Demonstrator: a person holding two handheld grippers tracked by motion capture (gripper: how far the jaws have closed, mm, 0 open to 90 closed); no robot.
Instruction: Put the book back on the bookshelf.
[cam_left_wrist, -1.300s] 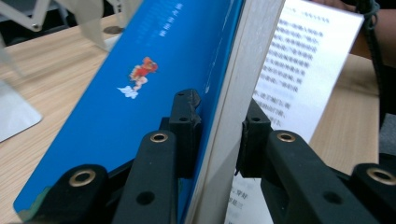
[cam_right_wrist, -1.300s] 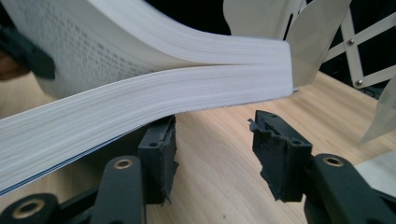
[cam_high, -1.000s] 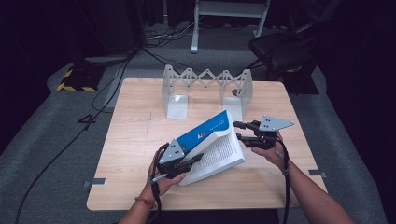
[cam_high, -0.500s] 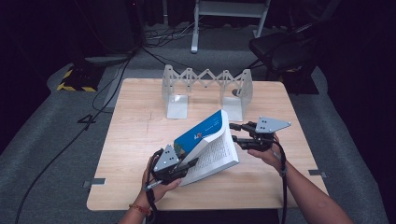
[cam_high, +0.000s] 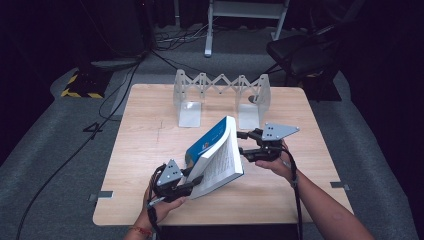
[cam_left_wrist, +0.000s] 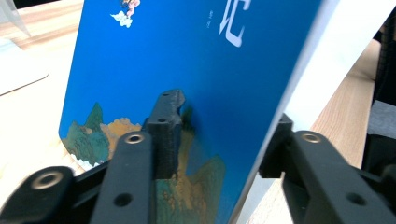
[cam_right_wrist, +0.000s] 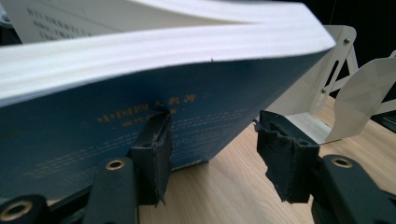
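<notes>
Blue-covered and thick, the book (cam_high: 215, 155) is being tilted up over the middle of the wooden table (cam_high: 150, 150), propped on its near edge. At the left, the left gripper (cam_high: 192, 179) is clamping its lower corner, one jaw on the cover and one behind, probably to steady it. At the right, the right gripper (cam_high: 243, 143) is waiting with jaws wide beside the book's far edge, gripping nothing, perhaps guiding it toward the white rack (cam_high: 220, 90) behind

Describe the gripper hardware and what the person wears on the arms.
Both grippers, left and right, are black linkage frames with bolt holes, each topped by a grey three-cornered plate. Jaw pads are black, the right's looking ragged. A black cable trails along each forearm. Forearms bare; a thin band circles the left wrist.
</notes>
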